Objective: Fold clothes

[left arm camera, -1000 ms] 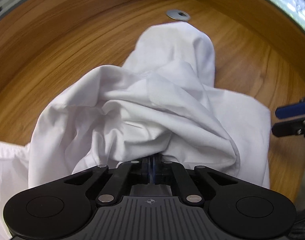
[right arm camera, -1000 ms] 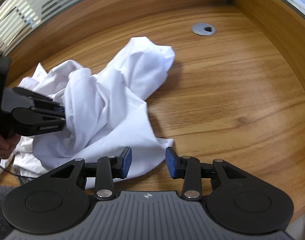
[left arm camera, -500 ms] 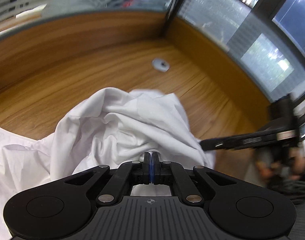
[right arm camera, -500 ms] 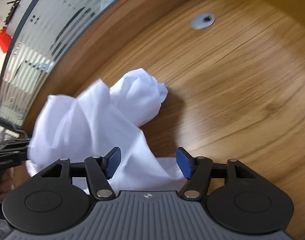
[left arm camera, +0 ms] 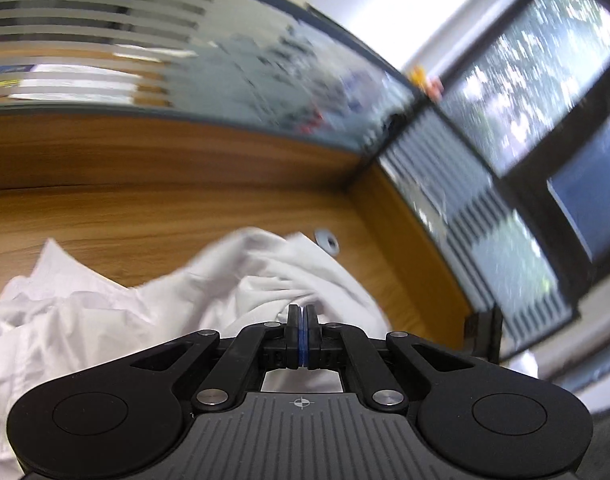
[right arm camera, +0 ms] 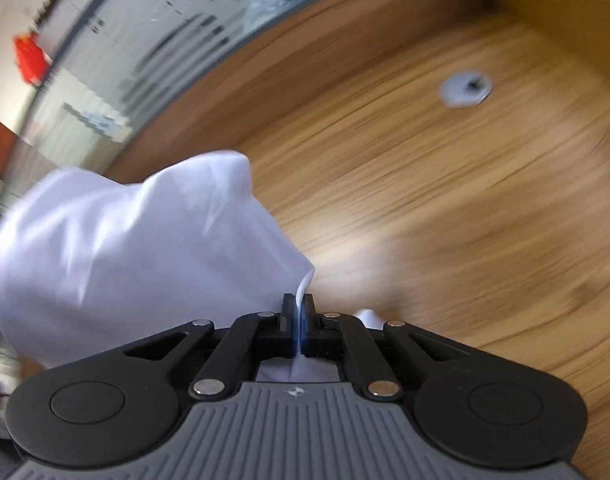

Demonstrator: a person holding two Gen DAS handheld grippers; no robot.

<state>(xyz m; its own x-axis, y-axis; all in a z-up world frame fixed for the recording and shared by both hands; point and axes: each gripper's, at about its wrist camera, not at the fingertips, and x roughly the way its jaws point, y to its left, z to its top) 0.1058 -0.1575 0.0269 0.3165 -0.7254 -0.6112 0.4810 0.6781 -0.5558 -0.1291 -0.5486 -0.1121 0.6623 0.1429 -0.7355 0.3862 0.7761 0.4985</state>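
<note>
We hold the white garment (right arm camera: 117,248) pinched in both the left gripper (left arm camera: 301,322) and right gripper (right arm camera: 298,312), near the desk grommet (right arm camera: 466,89).

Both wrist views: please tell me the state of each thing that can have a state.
Left tool: shut on the white garment.
Right tool: shut on a garment edge.
White garment: crumpled, unfolded, lifted into bunches.
Table: bare wood beside the garment.
Grommet: set in the tabletop, uncovered.

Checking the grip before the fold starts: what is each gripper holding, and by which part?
Both pinch the white garment: the right gripper on a thin edge, the left gripper on bunched fabric; which part is unclear.
</note>
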